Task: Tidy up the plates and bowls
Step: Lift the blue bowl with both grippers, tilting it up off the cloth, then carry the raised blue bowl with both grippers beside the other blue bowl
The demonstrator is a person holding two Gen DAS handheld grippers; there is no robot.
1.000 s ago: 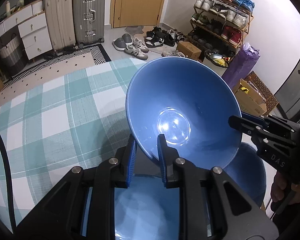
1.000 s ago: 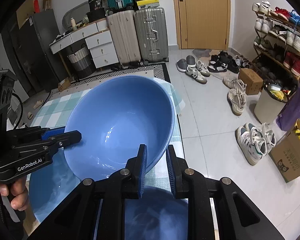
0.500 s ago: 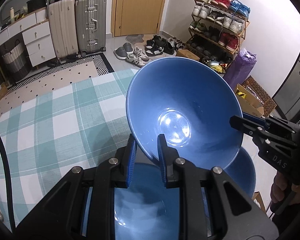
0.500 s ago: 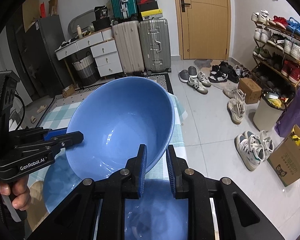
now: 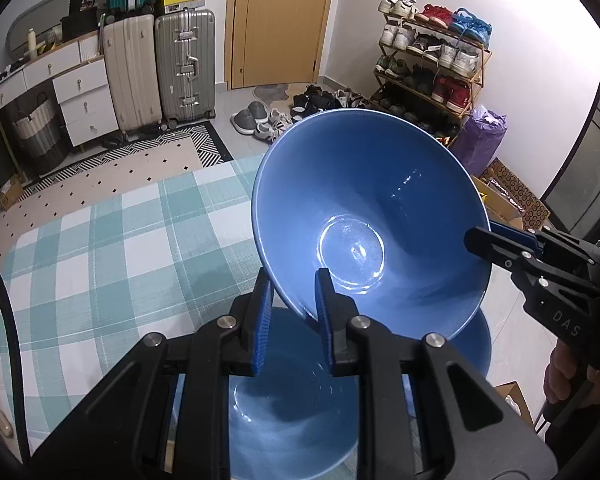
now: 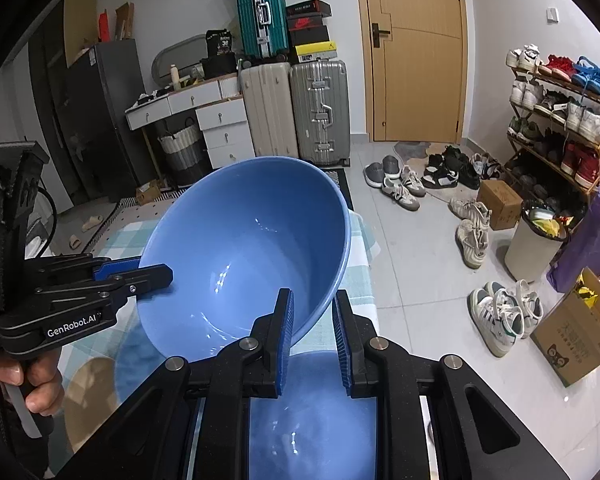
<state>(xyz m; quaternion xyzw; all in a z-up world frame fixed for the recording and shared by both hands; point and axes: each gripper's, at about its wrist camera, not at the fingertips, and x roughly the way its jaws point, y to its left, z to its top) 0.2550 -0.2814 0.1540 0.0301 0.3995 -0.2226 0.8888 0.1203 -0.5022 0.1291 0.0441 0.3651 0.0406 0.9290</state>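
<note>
A large blue bowl (image 5: 372, 224) is held tilted in the air above the table. My left gripper (image 5: 292, 280) is shut on its near rim. My right gripper (image 6: 314, 300) is shut on the opposite rim, and it shows in the left wrist view (image 5: 476, 238) at the right. The left gripper shows in the right wrist view (image 6: 156, 274) at the left. Below the bowl lies a blue plate (image 5: 292, 408), also in the right wrist view (image 6: 312, 420). Another blue dish (image 5: 480, 344) peeks out under the bowl's right side.
A teal and white checked tablecloth (image 5: 112, 248) covers the table. Beyond its edge are a patterned rug (image 5: 140, 156), suitcases (image 5: 184, 64), white drawers (image 5: 88, 100), a shoe rack (image 5: 432, 68), loose shoes (image 6: 404, 188), a bin (image 6: 536, 240) and cardboard boxes (image 6: 580, 336).
Both grippers have lifted the bowl upward together; the table and the dishes below look farther away. The grip on the bowl is unchanged.
</note>
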